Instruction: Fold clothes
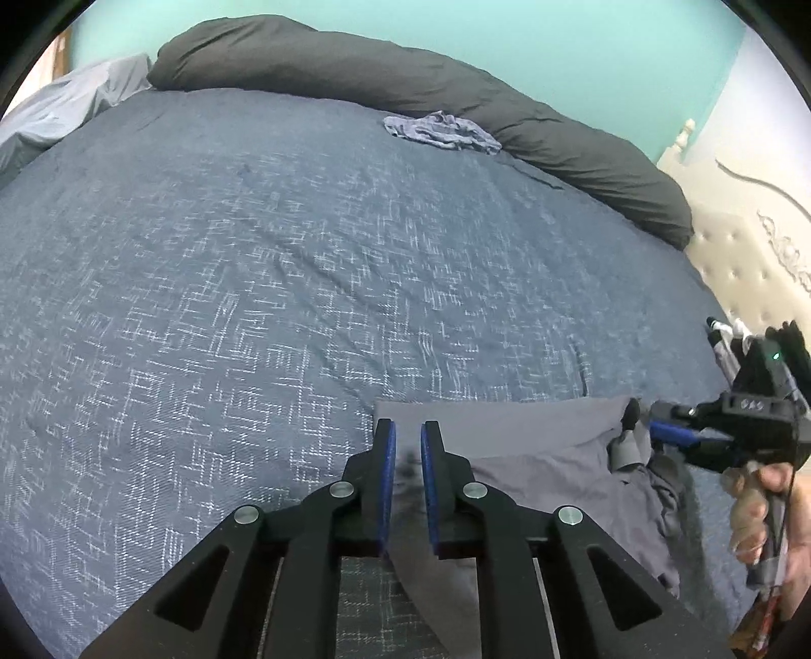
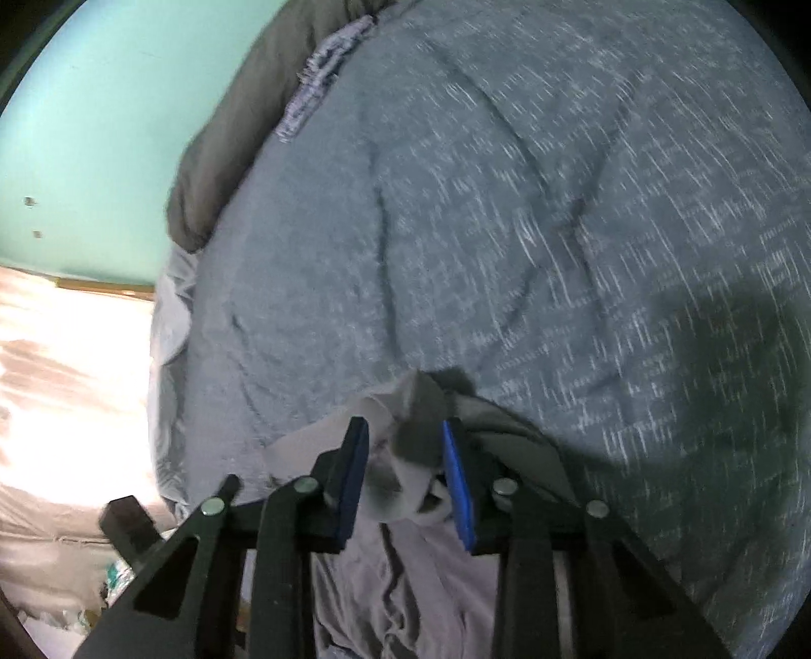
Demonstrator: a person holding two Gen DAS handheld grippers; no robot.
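1. The grey garment lies on the patterned blue bedspread, at the bedspread's near edge, spread between the two grippers.
2. The left gripper sits at the garment's left end. Its blue-padded jaws stand a narrow gap apart, and a fold of the grey cloth runs up between them and hangs down under the tool. The pads are closed in on that fold, so the left end of the garment is pinched.
3. In the left wrist view, the right gripper meets the garment's opposite, bunched end. The person's right hand wraps the handle just off the bedspread's edge.
4. In the right wrist view, the right gripper has its jaws wider apart than the left pair. A thick wad of the grey garment fills the space between the blue pads, touching both, and the rest of the cloth drapes down beneath the tool. This view is blurred.
5. At the far side of the bedspread, a long dark grey pillow lies along the teal wall.
6. A small crumpled bluish cloth rests on the bedspread, touching the pillow's front.
7. A tufted cream headboard stands beyond the bedspread's right edge in the left wrist view.
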